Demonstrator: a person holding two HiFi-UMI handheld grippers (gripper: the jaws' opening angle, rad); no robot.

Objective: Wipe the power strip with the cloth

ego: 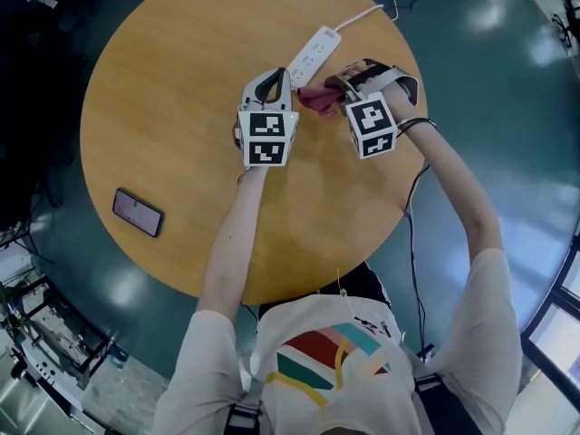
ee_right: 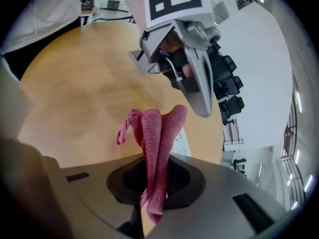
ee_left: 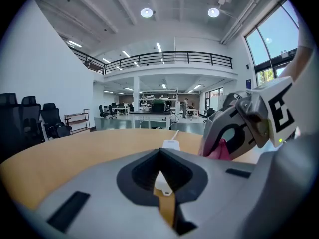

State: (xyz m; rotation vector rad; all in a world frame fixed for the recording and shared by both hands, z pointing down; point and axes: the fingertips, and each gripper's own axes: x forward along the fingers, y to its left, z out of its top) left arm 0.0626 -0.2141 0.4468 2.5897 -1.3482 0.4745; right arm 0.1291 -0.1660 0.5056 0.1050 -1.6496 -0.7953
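Note:
The white power strip [ego: 313, 51] lies on the far side of the round wooden table [ego: 181, 89], its cable running off the far edge. My right gripper [ego: 343, 83] is shut on a pink cloth [ego: 317, 99], which hangs just this side of the strip's near end. The cloth [ee_right: 155, 128] sticks up from the shut right gripper [ee_right: 157, 164], with a bit of the strip [ee_right: 181, 142] behind it. My left gripper [ego: 272, 83] is shut with nothing in it, just left of the cloth. Beyond the left gripper [ee_left: 162, 156], the strip [ee_left: 171, 144] points away.
A dark phone [ego: 138, 212] lies near the table's left front edge. The strip's white cable [ego: 361, 14] leads to the table's far right edge. Dark teal floor surrounds the table; office chairs [ee_left: 30, 121] stand further off.

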